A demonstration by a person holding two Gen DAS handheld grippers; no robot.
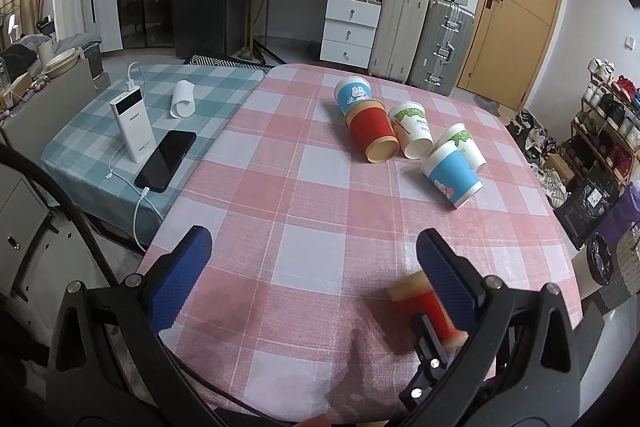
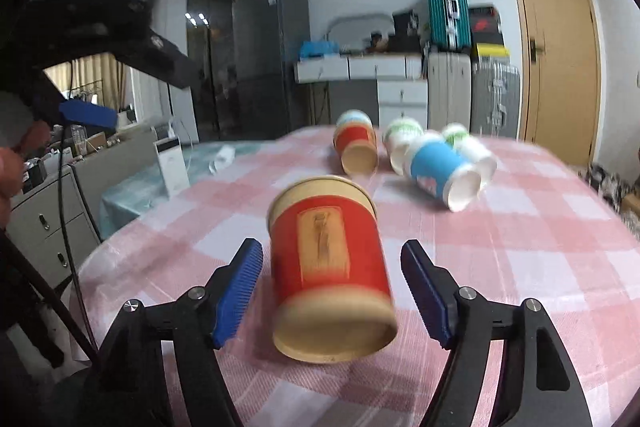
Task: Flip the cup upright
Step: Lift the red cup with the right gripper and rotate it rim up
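Here the right gripper [image 2: 332, 287] is spread wide, its blue pads on either side of a red cup [image 2: 328, 267] without touching it. That cup is blurred in the right wrist view, so whether it stands flat or tilts on the pink checked counter [image 2: 520, 267] cannot be told; its wider tan rim faces the camera low down and its narrower end points up and away. The left gripper [image 1: 316, 267] is also spread wide, holding nothing. In the left wrist view the same red cup [image 1: 424, 307] appears as a blur just beside the right-hand blue pad [image 1: 448, 275], near the counter's front edge.

Farther back on the counter lie five more paper cups in a loose cluster, all on their sides and all showing empty mouths where visible: a second red cup [image 1: 372, 135], a blue cup [image 1: 352, 95] touching it from behind, a white cup with green print [image 1: 412, 131] just beside it, another blue cup [image 1: 452, 175], and a second white-and-green cup [image 1: 464, 143] behind that one. That makes two red, two blue and two white.

On the adjoining green checked cloth [image 1: 80, 143] rest one white power bank [image 1: 132, 127], one black phone [image 1: 166, 161] and one rolled white sheet [image 1: 184, 99].
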